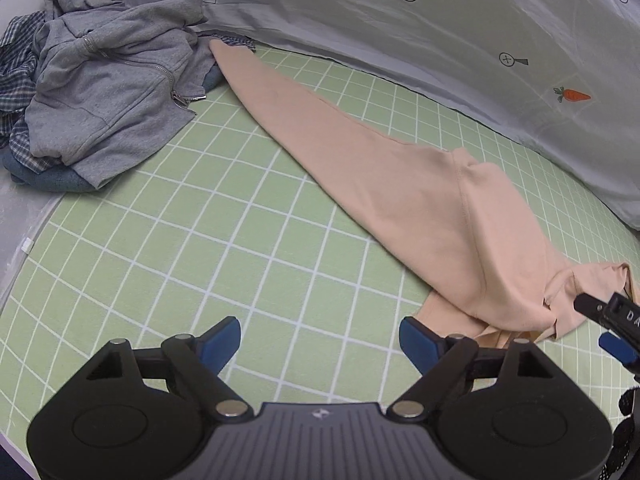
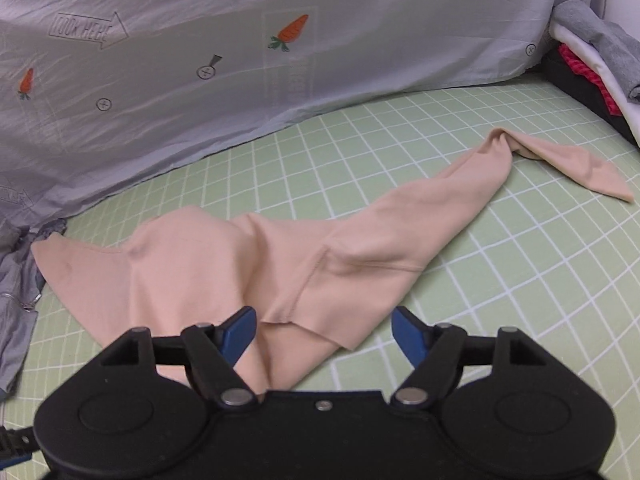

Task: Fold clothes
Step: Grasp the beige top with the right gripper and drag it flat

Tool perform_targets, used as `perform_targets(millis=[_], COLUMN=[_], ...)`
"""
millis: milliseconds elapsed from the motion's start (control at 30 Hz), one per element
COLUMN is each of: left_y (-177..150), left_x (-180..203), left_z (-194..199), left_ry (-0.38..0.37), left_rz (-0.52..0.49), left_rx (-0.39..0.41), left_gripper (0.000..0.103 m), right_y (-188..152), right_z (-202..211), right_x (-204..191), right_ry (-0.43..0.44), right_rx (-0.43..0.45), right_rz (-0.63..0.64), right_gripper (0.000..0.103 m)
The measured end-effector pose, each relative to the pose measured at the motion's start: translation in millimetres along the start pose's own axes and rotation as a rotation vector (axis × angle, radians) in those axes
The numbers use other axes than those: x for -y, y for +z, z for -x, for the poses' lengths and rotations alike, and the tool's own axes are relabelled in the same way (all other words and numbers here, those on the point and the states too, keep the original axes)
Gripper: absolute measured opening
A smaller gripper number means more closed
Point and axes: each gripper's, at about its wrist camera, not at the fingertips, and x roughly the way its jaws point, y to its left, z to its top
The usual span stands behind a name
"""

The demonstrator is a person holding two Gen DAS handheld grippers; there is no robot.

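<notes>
Both tools, left tool (image 1: 320, 338) and right tool (image 2: 323, 330), gape empty (peach garment (image 2: 224, 264) released).

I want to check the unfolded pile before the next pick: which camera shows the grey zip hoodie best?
The left wrist view: the grey hoodie lies whole there, zip showing, heaped on a checked shirt and something blue. The right wrist view catches only a grey strip at its left edge, probably the same hoodie.
</notes>
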Motion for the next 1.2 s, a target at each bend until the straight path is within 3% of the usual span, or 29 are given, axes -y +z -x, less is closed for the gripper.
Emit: perform_targets(millis=[167,233,267,300,400,533,633,733,900,1033,1200], left_y=[-8,-12,-14,-17,-23,-29,-31,-33,-36,-35,-30], left_x=[-24,-33,-37,-41,-50,-48,-35,-11,36,66,86], left_z=[10,15,17,19,22,23,21,19,10,0,-11], left_ry=[-0.001,0.004,0.008,0.012,0.023,0.046,0.057,0.021,-0.009,-0.016,-0.004], left_rz=[-0.018,-0.022,-0.022,-0.018,0.007,0.052,0.064,0.063,0.047,0.054,0.07], left_rx=[0.003,0.003,0.003,0.002,-0.002,-0.012,-0.015,-0.013,-0.013,-0.016,-0.016], left_gripper=[0.087,0.087,0.087,0.087,0.087,0.087,0.087,0.087,0.087,0.087,0.087], right_y=[-18,-25,-28,-31,-38,-41,-39,-35,-24,-5,28], right_z=[-10,-17,-20,-23,-26,-17,-6,3,16,22,13], right_x=[-33,-42,-42,-42,-40,-25,-1,32,112,182,258], right_ry=[0.064,0.084,0.092,0.101,0.123,0.139,0.13,0.102,-0.001,-0.117,-0.33], right_rx=[-0.062,-0.096,-0.106,-0.116,-0.117,-0.116,-0.125,-0.134,-0.14,-0.117,-0.057], right_rz=[-0.056,-0.084,-0.095,-0.107,-0.108,-0.016,0.029,0.05,0.019,-0.028,0.038], right_gripper=[0.075,0.07,0.055,0.033,0.018,0.005,0.005,0.005,0.004,0.004,0.005])
